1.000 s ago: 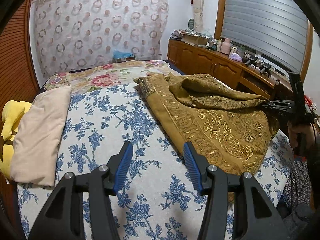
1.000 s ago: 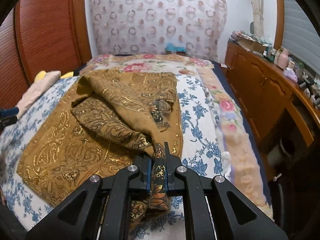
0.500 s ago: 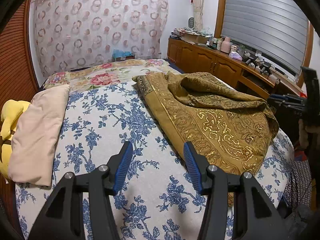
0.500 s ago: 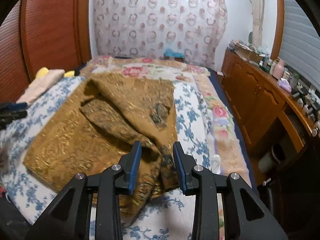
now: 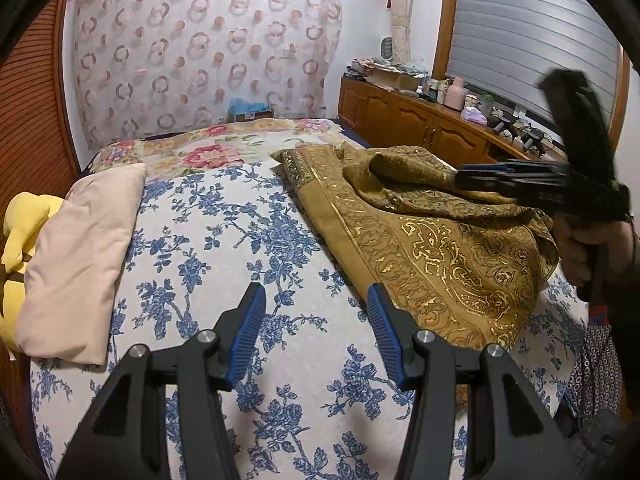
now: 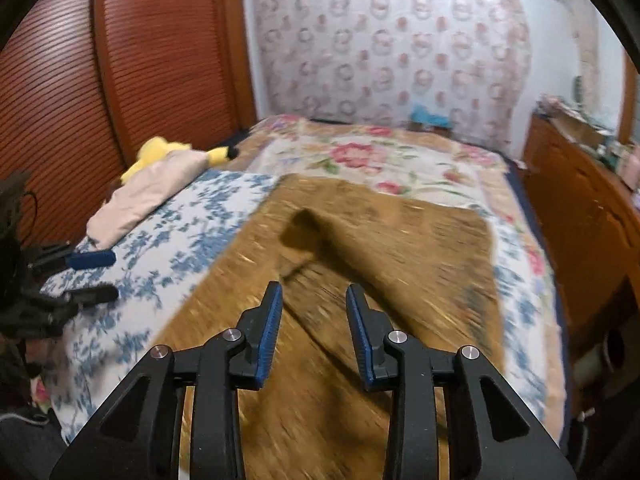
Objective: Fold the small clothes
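A: What is the surface here?

B: A bed with a white cover printed in blue flowers [image 5: 248, 240]. Past it, toward twelve o'clock, lies a second spread with pink and red blooms [image 5: 212, 152].

A: And the garment?

B: The ochre cloth with gold scrollwork [image 5: 440, 248] lies on the bed at about two o'clock in the left wrist view, flat along its bordered edge and heaped in loose folds further back. In the right wrist view it fills the middle, smeared by blur.

A: The grippers?

B: The left gripper [image 5: 316, 336] hangs over bare flowered cover, jaws fairly wide, nothing between them, the cloth just beside its right finger. The right gripper [image 6: 314, 330] sits above the cloth with a narrower gap and nothing pinched; the pads are clear of the fabric.

A: What else is around?

B: A beige pillow [image 5: 76, 260] at nine o'clock, with a yellow plush toy [image 5: 20, 224] behind it, against a reddish slatted wardrobe [image 6: 120, 80]. A curtain patterned with rings [image 5: 200, 52] covers the far wall. At one o'clock a wooden sideboard [image 5: 420, 120] carries cluttered small items under a window with a grey blind [image 5: 528, 32].
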### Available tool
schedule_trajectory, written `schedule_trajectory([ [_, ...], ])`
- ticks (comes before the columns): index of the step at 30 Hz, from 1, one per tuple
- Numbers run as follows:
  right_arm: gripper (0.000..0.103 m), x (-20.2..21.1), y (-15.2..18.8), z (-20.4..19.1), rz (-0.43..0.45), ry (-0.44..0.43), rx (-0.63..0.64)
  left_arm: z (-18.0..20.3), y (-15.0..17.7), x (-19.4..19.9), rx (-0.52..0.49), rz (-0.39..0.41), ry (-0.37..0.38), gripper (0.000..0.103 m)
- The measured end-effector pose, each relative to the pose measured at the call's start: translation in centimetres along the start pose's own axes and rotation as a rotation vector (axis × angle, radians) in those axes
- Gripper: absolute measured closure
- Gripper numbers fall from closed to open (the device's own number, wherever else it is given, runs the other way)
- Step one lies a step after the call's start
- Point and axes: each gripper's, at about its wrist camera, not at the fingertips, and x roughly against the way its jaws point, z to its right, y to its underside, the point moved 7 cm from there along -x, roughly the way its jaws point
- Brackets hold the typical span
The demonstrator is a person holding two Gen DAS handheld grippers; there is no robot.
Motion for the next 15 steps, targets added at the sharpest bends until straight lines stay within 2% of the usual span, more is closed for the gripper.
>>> schedule_trajectory([
  [3, 0.073, -3.2, -1.0, -1.1, -0.048, -0.015, 0.016, -0.3, 0.2, 0.2, 0.005, 0.000, -0.001, 0.051],
  [8, 0.073, -7.7, -1.0, -1.0, -0.144, 0.018, 0.014, -0.9, 0.6, 0.4, 0.020, 0.000, -0.002, 0.051],
  [14, 0.073, -9.9, -1.1, 0.4, -0.180, 0.022, -0.054, -1.3, 1.0, 0.6, 0.030, -0.002, 0.000, 0.051],
  [15, 0.077, -10.1, -1.0, 0.6, -0.184, 0.017, -0.066, -1.3, 1.0, 0.7, 0.031, -0.002, 0.001, 0.051],
])
